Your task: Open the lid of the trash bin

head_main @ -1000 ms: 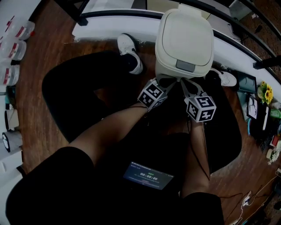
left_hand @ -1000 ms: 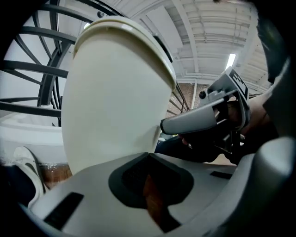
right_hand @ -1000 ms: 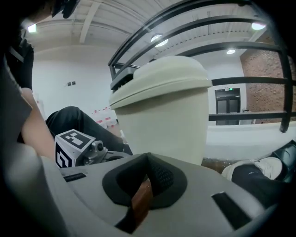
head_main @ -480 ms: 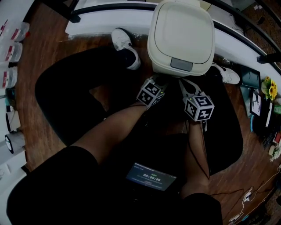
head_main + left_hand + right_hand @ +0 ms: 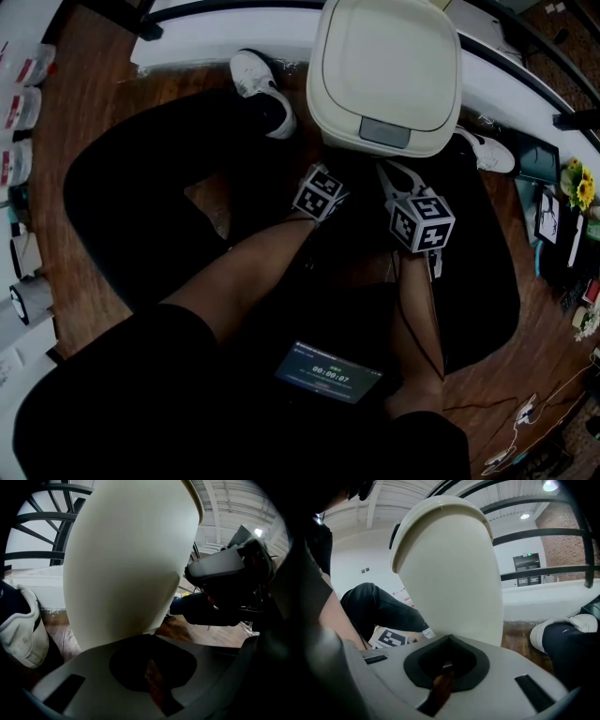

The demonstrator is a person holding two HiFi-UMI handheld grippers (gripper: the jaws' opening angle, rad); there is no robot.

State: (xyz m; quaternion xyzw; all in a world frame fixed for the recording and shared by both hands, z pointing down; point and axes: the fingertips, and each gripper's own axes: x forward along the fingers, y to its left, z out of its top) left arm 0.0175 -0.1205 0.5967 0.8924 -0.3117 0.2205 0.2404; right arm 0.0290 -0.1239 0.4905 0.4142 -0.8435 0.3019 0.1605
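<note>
The cream trash bin stands on the wooden floor between the person's feet, its lid down, with a grey push panel at the front edge. My left gripper sits just below the bin's front left, its jaws together and empty. My right gripper points at the bin's front, just under the grey panel, jaws also together and empty. The bin's rounded wall fills the left gripper view just past the jaws. The right gripper view shows the bin beyond its jaws.
White shoes flank the bin, with black-clad legs on both sides. A white ledge with black railing runs behind. A small screen lies in the lap. Bottles stand at left, clutter and flowers at right.
The bin sits higher and larger in the head view. Both grippers have edged up toward its front. The lid has stayed down.
</note>
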